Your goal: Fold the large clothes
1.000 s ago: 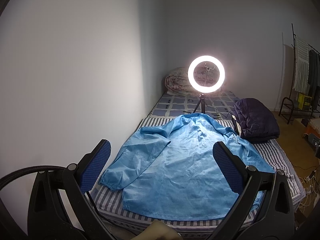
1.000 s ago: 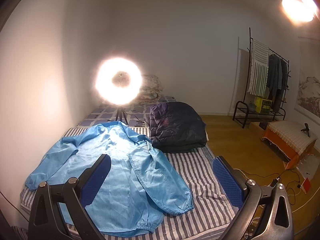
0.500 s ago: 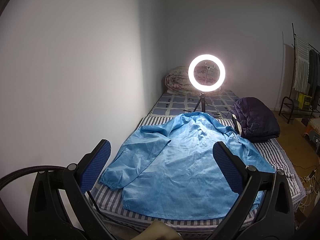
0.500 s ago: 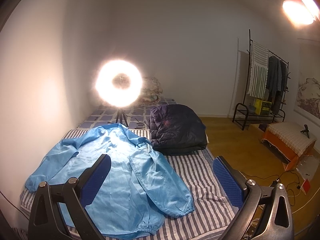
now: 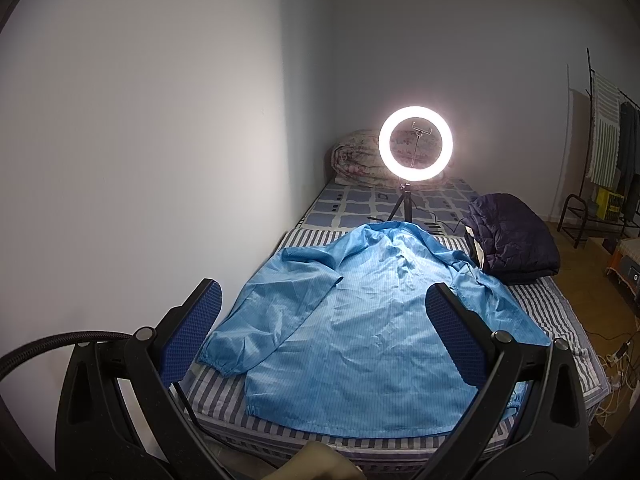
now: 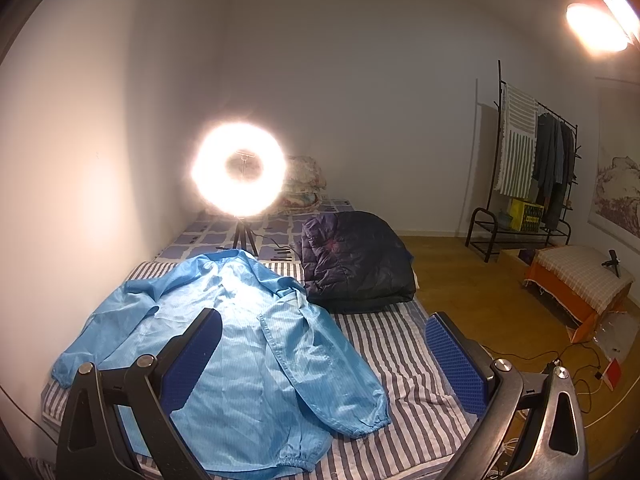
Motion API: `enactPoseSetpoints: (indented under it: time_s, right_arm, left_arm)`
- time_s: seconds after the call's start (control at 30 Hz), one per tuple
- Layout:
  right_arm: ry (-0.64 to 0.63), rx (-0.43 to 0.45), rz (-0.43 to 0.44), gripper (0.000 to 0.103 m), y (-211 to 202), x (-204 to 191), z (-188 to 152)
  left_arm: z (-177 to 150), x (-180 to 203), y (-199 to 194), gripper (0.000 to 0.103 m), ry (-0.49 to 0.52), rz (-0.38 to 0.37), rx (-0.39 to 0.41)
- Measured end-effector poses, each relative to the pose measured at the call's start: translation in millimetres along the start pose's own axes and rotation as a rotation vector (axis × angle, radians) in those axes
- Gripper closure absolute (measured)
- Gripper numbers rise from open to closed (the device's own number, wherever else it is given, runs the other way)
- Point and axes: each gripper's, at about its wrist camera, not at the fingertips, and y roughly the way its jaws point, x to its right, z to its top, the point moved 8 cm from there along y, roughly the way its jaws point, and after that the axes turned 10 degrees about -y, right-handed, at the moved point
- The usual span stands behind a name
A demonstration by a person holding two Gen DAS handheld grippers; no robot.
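A large light-blue coat (image 5: 360, 332) lies spread flat on the striped bed (image 5: 560, 316), collar toward the far end, both sleeves laid out to the sides. It also shows in the right wrist view (image 6: 240, 344), with its right sleeve cuff (image 6: 368, 420) on the stripes. My left gripper (image 5: 322, 334) is open and empty, held above the near edge of the bed, well short of the coat's hem. My right gripper (image 6: 320, 364) is open and empty, held above the near right part of the bed (image 6: 404, 364).
A lit ring light on a tripod (image 5: 416, 144) stands on the bed beyond the coat's collar. A folded dark puffer jacket (image 5: 512, 244) lies at the coat's right shoulder. A rolled quilt (image 5: 356, 160) lies at the head. A clothes rack (image 6: 532, 168), stool (image 6: 576, 280) and floor cables (image 6: 576, 364) are right.
Both views have shifted only slightly; the bed and coat sit a little lower and farther in frame. Both grippers stay open and nothing on the bed has moved.
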Motion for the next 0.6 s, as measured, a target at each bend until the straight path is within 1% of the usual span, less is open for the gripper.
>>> enactPoseSetpoints:
  time_s: [0.23,0.6]
  right_arm:
    - [-0.003,0.002,0.007,0.0,0,-5,4]
    - [0.002,0.007,0.025,0.0,3,-13,4]
  left_arm:
    - [-5,-4,1,0.0,-0.009,0.0,-0.001]
    - [-8,-7,5,0.0,-0.007,0.013,-0.033]
